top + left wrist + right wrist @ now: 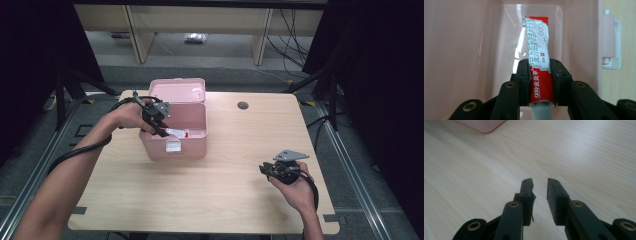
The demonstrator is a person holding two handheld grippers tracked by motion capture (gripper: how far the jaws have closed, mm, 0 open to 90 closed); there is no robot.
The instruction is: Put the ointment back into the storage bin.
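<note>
High view: left tool (162,131) is dipped into the open pink box (195,146) at the back-left of the worktop (225,195); right tool (267,169) sits low over the front-right, well apart from it.
Box material: smooth glossy pink plastic, rounded corners, lid (177,90) tipped back, white hinge clip (611,42) on one wall in the left gripper view.
Tube: soft squeezy ointment tube (537,50), red and white, printed characters and "999", a bit creased, pale ribbed cap end (541,112).
Left tool state: clamped on the tube's red lower part, one black jaw on each side.
Tube axis: long axis runs straight away from the left tool, cap end toward the camera, flat crimped end pointing at the far wall of the box, all inside the box.
Right tool state: jaws a narrow gap apart, holding nothing, light wood grain below.
Hard to tell: cap is cut off by the frame edge; whether the tube touches the box floor I can't say; from above the tube (176,133) is just a small red-white smudge.
</note>
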